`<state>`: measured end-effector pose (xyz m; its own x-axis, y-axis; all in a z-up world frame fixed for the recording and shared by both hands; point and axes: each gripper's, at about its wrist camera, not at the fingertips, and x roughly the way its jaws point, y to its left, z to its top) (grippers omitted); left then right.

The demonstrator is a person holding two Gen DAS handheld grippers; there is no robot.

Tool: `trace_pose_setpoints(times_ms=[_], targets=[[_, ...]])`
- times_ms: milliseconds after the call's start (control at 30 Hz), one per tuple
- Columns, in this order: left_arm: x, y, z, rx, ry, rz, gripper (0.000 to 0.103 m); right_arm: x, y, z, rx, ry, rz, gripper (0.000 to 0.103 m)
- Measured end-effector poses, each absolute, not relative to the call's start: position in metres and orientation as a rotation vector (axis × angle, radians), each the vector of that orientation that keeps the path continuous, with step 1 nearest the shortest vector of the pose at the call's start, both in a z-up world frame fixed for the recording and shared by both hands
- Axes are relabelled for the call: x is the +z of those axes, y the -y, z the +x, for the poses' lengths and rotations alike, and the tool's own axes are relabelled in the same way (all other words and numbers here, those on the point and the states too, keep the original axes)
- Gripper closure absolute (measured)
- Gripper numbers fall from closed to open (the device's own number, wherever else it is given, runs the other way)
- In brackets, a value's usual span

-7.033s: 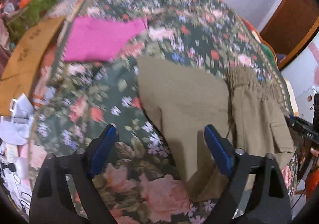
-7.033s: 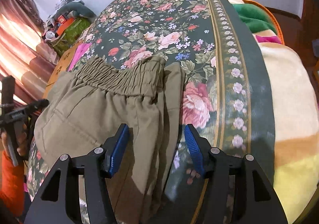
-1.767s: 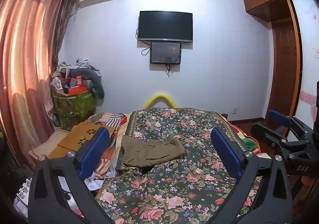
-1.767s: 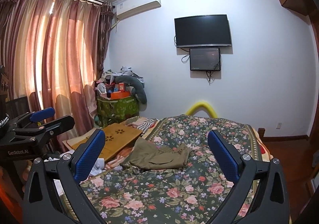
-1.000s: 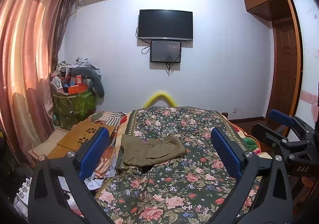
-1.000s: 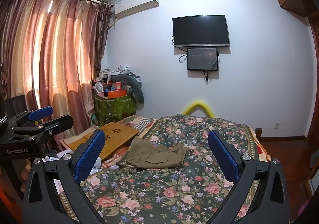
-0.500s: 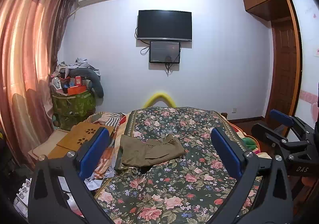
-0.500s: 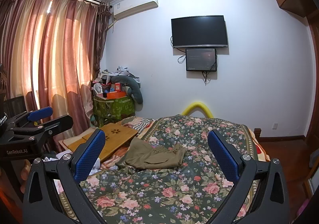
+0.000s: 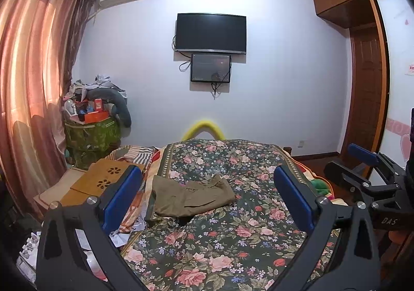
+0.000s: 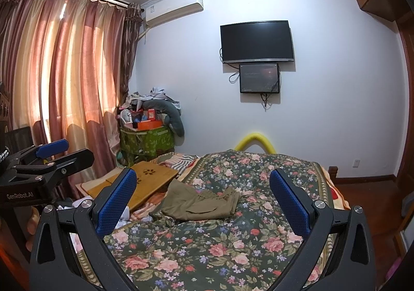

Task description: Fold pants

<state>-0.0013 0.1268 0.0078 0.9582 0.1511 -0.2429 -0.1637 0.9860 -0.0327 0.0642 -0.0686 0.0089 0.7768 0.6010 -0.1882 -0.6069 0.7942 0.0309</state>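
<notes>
The olive-green pants (image 9: 190,197) lie folded in a compact bundle on the left part of the floral bedspread (image 9: 233,234); they also show in the right wrist view (image 10: 199,204). My left gripper (image 9: 207,200) is open and empty, held well back from the bed and above it. My right gripper (image 10: 203,203) is open and empty too, equally far back. The right gripper also shows at the right edge of the left wrist view (image 9: 367,174), and the left gripper at the left edge of the right wrist view (image 10: 44,161).
A wooden lap desk (image 9: 101,182) lies left of the bed with loose clutter on the floor. A green bin piled with items (image 9: 93,133) stands by the curtains (image 9: 33,84). A TV (image 9: 211,33) hangs on the far wall. A wooden door (image 9: 367,99) is on the right.
Seven seconds ago both grippers were close over the pants on the bed; they have since drawn far back and levelled out. Over the last second both views barely shift.
</notes>
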Motion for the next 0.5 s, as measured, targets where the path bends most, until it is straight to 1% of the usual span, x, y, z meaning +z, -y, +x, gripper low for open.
trace_pose_setpoints(times_ms=[500], targets=[[0.0079,-0.1268,-0.0018,0.122,-0.248,-0.047,0.000,0.0086,0.0692,0.0654,0.642,-0.197,-0.024,0.001]])
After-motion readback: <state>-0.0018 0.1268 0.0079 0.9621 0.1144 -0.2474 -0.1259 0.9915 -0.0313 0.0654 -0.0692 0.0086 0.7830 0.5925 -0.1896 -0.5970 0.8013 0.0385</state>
